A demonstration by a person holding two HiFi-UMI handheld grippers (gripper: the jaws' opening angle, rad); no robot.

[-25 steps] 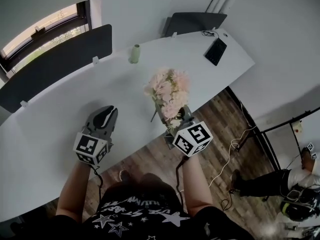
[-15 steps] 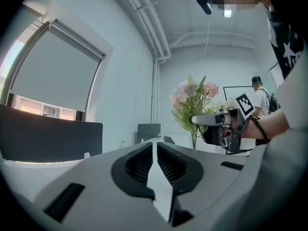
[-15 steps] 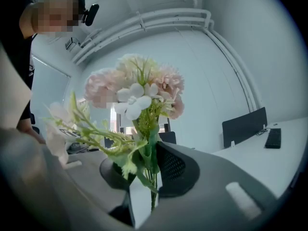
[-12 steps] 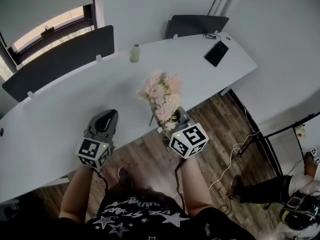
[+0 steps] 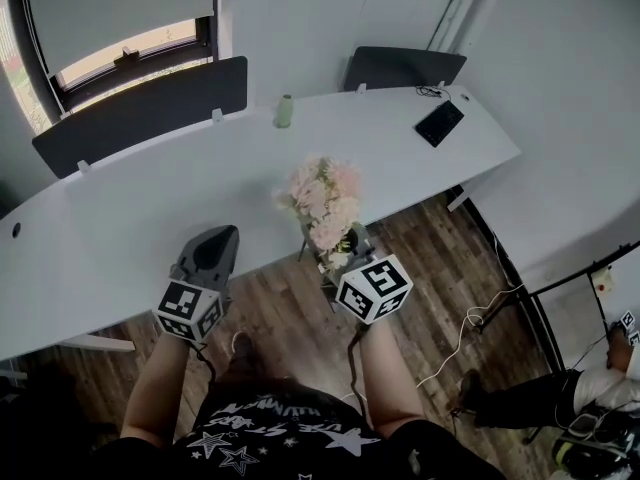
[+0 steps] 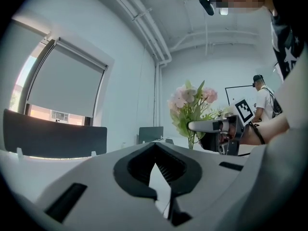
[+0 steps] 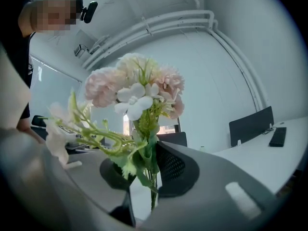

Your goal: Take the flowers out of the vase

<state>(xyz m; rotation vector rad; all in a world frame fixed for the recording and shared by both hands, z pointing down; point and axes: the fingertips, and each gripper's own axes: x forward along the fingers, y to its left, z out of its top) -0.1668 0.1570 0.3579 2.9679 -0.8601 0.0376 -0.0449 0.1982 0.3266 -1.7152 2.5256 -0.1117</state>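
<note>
A bunch of pink and white flowers (image 5: 322,200) with green leaves stands upright in my right gripper (image 5: 347,245), which is shut on the stems (image 7: 152,182) just off the table's near edge, above the wooden floor. The blooms (image 7: 137,93) fill the right gripper view. In the left gripper view the bunch of flowers (image 6: 192,102) shows at the right. A small pale green vase (image 5: 285,111) stands far off at the back of the white table (image 5: 130,218). My left gripper (image 5: 214,238) is shut with nothing in it (image 6: 155,147), at the table's near edge.
A black flat device (image 5: 440,122) lies at the table's far right end. Dark divider screens (image 5: 140,113) and a chair back (image 5: 405,66) line its far side. Cables (image 5: 470,318) trail on the floor, and another person (image 5: 600,408) is at the lower right.
Both grippers have drawn back from over the table to its near edge. The flowers came along in the right gripper, farther from the vase.
</note>
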